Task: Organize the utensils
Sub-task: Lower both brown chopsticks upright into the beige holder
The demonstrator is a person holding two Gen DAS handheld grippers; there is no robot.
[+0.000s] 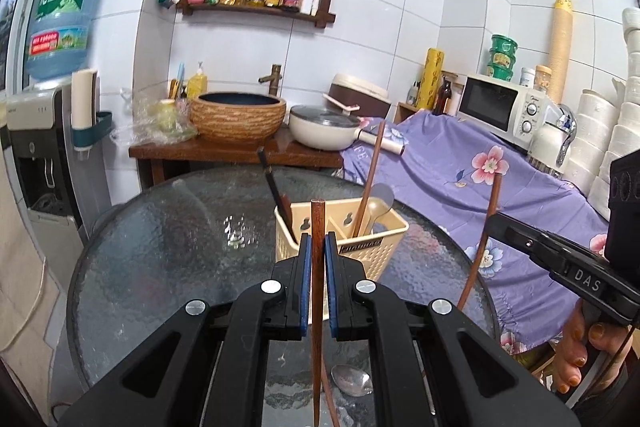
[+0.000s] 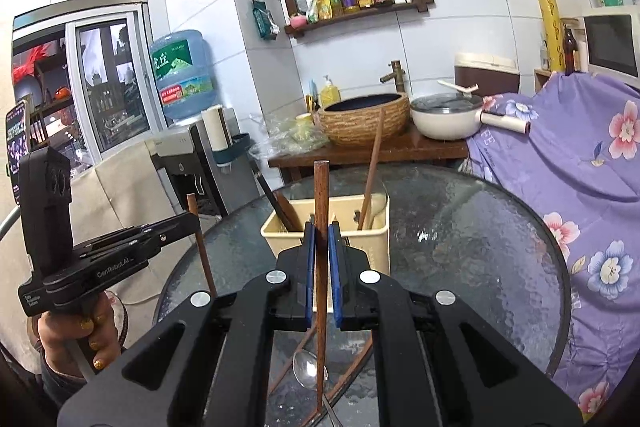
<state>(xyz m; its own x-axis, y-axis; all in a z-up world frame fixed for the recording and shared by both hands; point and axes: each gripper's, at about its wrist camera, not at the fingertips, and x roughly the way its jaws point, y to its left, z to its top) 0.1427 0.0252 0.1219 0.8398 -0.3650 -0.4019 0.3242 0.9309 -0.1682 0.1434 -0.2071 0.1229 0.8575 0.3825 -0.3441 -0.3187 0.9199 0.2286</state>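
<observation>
Both my jaws clamp one stiff, light chopstick (image 1: 318, 267) (image 2: 321, 247) each at mid-shaft; yellow holder (image 1: 360, 247) stands at twelve o'clock on the table (image 1: 160, 247).

A cream plastic utensil holder (image 1: 352, 247) with slotted walls stands upright near the middle of the round glass table (image 1: 168, 247). Its left compartment holds dark chopsticks (image 1: 276, 191) leaning left; its right compartment holds a brown wooden chopstick (image 1: 370, 179) leaning right and a pale spoon (image 1: 380, 205). Two more brown chopsticks are held upright above the table, one (image 1: 318, 287) clamped in the left gripper (image 1: 318, 263), one (image 2: 320, 267) in the right gripper (image 2: 322, 259). A metal spoon (image 2: 310, 371) lies bowl-up by the table's near edge, beside loose brown chopsticks (image 2: 292, 363).
</observation>
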